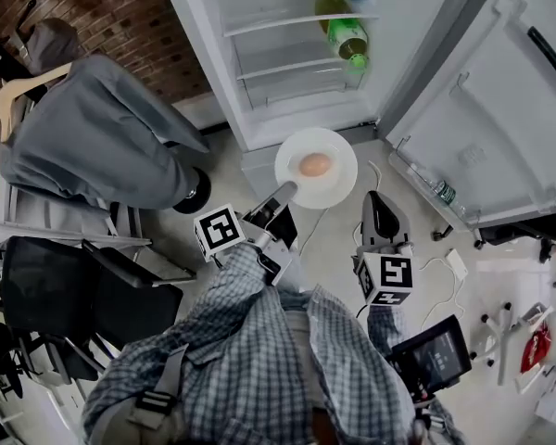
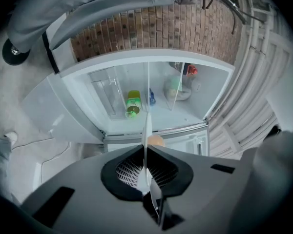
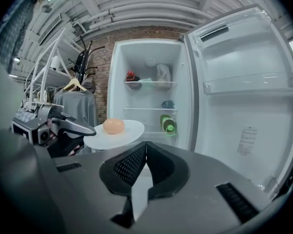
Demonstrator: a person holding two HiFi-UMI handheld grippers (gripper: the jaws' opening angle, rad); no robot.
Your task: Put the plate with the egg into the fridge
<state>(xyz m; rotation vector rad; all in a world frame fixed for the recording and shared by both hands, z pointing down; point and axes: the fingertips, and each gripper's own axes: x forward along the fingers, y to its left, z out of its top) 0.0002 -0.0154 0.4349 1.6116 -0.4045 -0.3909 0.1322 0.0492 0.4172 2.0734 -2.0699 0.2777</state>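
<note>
A white plate point(image 1: 332, 185) carrying a brown egg point(image 1: 315, 165) hangs in front of the open fridge point(image 1: 287, 91). My left gripper point(image 1: 285, 194) is shut on the plate's near rim. In the left gripper view the plate point(image 2: 147, 126) shows edge-on between the closed jaws of that gripper point(image 2: 145, 147), and the egg point(image 2: 156, 141) peeks out just right of it. My right gripper point(image 1: 376, 198) sits to the right of the plate, shut and holding nothing. In the right gripper view the plate point(image 3: 129, 130) and egg point(image 3: 114, 126) float left of my right gripper point(image 3: 145, 144).
The fridge door point(image 1: 500, 109) stands swung open at the right. A green bottle point(image 1: 348, 38) lies on a fridge shelf, with other items on higher shelves. A grey jacket point(image 1: 93, 137) and a black chair point(image 1: 83, 295) stand at the left. A tablet point(image 1: 431, 355) and cables lie on the floor at the right.
</note>
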